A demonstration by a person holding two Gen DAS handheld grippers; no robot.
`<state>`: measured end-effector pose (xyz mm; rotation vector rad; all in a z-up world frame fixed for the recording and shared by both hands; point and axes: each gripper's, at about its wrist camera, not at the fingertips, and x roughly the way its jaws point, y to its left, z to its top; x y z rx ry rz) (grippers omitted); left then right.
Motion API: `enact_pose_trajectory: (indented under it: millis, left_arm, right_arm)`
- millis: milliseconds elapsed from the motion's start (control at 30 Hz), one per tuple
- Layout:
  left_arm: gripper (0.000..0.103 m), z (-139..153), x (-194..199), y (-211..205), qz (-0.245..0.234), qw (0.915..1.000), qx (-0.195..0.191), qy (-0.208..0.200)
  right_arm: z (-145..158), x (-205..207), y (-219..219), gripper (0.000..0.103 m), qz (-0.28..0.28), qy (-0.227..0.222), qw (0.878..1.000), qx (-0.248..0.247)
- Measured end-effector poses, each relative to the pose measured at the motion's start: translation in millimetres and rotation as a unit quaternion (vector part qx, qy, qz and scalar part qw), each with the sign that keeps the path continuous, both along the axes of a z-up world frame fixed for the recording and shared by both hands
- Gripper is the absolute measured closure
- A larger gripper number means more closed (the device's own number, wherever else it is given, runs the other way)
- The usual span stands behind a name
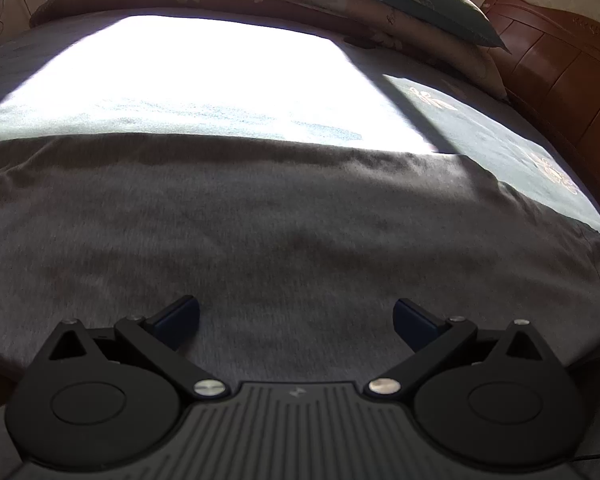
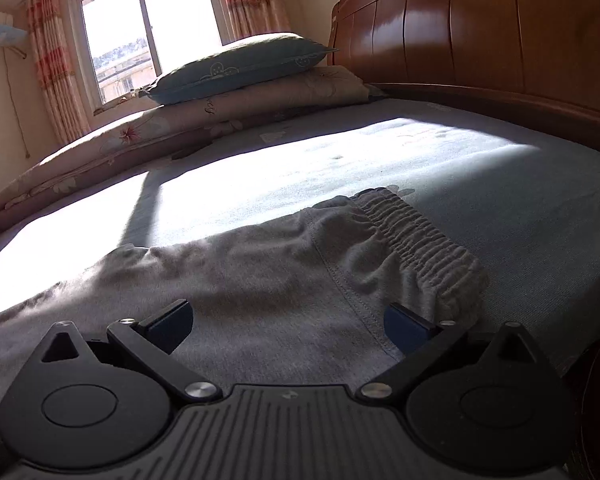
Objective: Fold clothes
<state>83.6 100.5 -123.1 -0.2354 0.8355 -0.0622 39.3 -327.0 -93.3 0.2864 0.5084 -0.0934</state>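
Grey sweatpants (image 1: 284,224) lie flat across the near part of the bed. In the right wrist view the same grey sweatpants (image 2: 268,280) end in a gathered elastic waistband (image 2: 412,236) at the right. My left gripper (image 1: 296,320) hovers low over the cloth, open, nothing between its blue-padded fingers. My right gripper (image 2: 288,322) is open too, just above the fabric near the waistband end and the bed's front edge.
A blue-grey bedsheet (image 2: 500,184) covers the bed, with a bright sunlit patch (image 1: 204,76) beyond the pants. A folded floral quilt (image 2: 148,140) with a teal pillow (image 2: 236,68) lies at the far side. A wooden headboard (image 2: 480,28) stands at the right; a window (image 2: 140,32) is behind.
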Motion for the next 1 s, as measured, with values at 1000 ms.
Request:
enact_pose_trajectory:
  millis: [1000]
  left_arm:
    - [0.001,5,73,-204,-0.174,0.9759,0.13,0.012]
  right_arm:
    - [-10,-7,2,0.0,0.049,-0.073,0.99,0.111]
